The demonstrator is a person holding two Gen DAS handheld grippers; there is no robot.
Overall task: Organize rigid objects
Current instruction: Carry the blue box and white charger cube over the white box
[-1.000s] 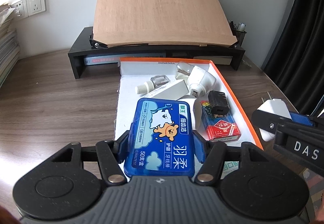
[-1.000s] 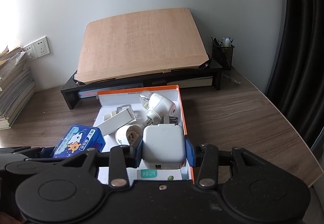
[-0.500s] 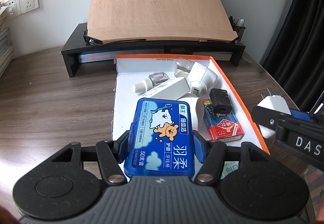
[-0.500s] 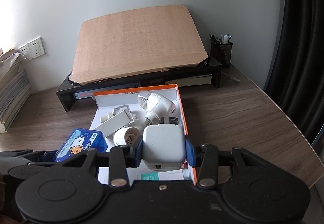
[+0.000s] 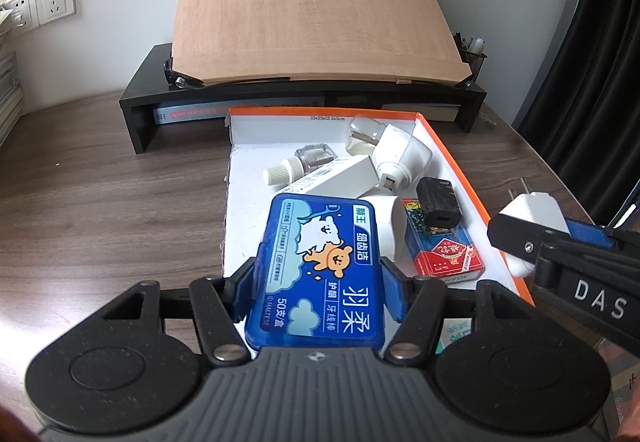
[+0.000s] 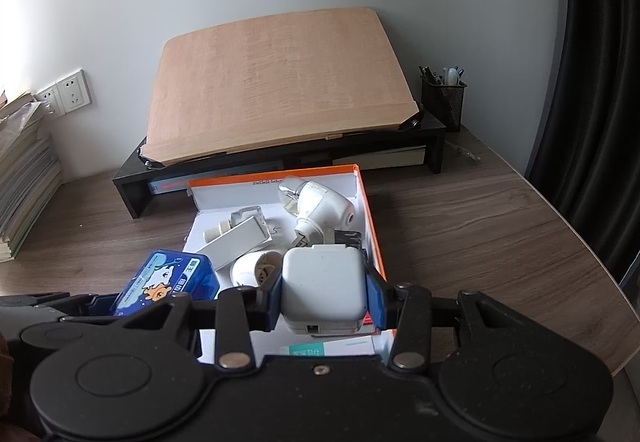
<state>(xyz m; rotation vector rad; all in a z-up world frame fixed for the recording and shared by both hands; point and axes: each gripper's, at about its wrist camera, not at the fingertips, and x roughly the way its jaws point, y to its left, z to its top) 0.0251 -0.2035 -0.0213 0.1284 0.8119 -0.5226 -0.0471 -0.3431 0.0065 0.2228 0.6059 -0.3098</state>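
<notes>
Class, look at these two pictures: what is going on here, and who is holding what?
A person is sorting small objects at a wooden desk, with a hand-held gripper in each hand. The left hand-held gripper is shut on a blue floss-pick box, held above the near end of an orange-edged cardboard box. The right hand-held gripper is shut on a white charger, over that box's right edge. The box already holds a red card pack, a black adapter and white plug-in items.

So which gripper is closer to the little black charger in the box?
Right. The right gripper, holding the white plug, hangs just beside the black charger; the left gripper, holding the blue case, sits farther back.
</notes>
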